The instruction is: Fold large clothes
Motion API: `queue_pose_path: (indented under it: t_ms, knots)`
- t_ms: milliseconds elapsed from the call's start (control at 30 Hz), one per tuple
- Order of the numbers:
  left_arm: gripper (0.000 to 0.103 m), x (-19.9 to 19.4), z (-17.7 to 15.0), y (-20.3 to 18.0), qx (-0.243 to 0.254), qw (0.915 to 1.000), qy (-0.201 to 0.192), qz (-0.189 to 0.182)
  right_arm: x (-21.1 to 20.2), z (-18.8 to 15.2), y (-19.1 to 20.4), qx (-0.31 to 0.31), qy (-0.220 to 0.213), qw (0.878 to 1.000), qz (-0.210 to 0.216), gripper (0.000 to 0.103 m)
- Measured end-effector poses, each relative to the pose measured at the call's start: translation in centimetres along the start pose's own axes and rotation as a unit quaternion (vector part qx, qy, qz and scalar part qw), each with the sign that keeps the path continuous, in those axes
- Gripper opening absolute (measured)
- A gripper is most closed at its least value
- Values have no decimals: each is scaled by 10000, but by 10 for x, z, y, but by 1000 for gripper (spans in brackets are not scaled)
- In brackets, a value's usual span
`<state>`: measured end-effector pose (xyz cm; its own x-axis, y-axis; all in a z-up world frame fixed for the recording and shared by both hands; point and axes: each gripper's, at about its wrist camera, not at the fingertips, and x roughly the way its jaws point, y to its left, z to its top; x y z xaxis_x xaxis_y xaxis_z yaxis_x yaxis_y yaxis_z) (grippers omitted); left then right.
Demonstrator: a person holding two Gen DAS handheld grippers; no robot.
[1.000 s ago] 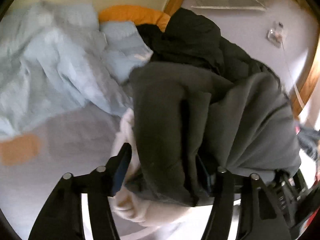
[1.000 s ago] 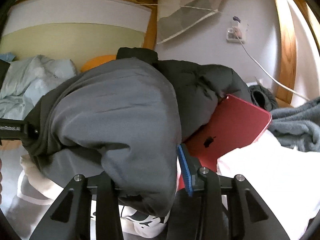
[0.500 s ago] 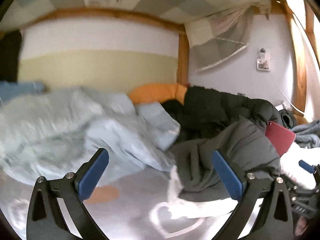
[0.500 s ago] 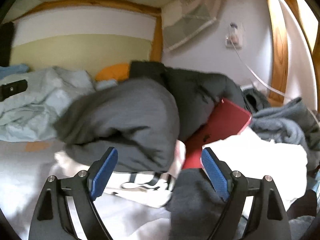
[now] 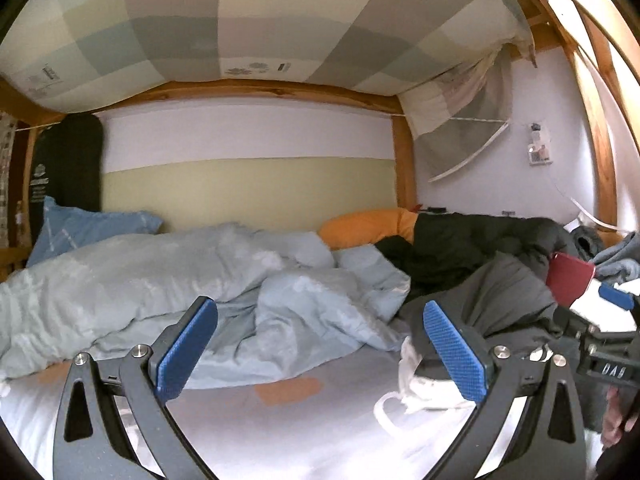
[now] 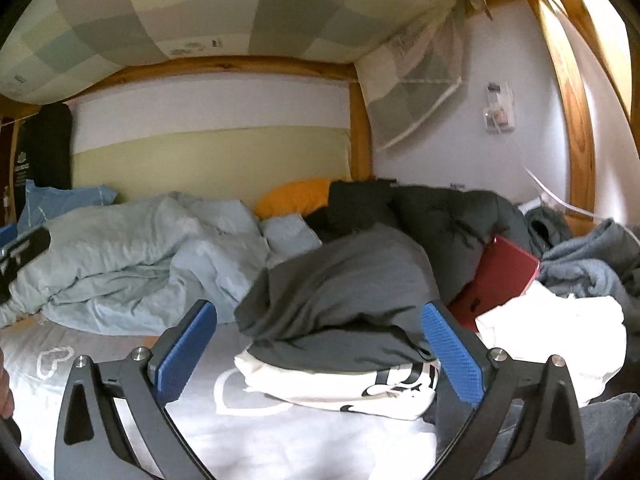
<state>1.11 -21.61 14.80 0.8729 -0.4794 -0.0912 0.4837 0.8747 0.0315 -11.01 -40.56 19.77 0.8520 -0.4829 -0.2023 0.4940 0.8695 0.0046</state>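
So I'm on the lower bunk, and the mattress (image 6: 280, 440) is mostly taken up by the rumpled light-blue duvet (image 6: 132, 256) along the far edge, with a black puffer jacket (image 6: 440, 216) heaped in the far right corner. The thing I actually care about is the folded dark grey garment (image 6: 344, 296): it's sitting on top of a folded white printed top (image 6: 340, 384) toward the right side of the mattress, a red tablet (image 6: 504, 276) leaning right behind the stack. Both tongs have just been opening; my right gripper (image 6: 320, 354) is gaping wide in front of the stack, nothing pinched, and my left gripper (image 5: 320, 356) is spread wide too, aimed more at the duvet, empty. I'd say this fold's done, so the trick now is backing off without snagging the stack, then grabbing the next big piece by two corners, not the middle.
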Motion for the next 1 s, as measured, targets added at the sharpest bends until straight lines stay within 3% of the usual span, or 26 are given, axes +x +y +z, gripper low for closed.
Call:
queue_pose_path:
  t_ms: [300, 567, 733, 1000]
  knots:
    - [103, 25, -77, 1, -80, 9995, 283, 145, 22, -50, 23, -36, -51, 10000, -15, 103]
    - [103, 53, -147, 2, -195, 9971, 645, 356, 69, -112, 23, 33, 475, 9987, 155, 103]
    - [103, 56, -152, 6, -348, 9963, 725, 315, 88, -127, 16, 210, 781, 9966, 183, 103]
    - [103, 48, -150, 0, -193, 9978, 522, 352, 88, -130, 18, 147, 761, 9970, 73, 103]
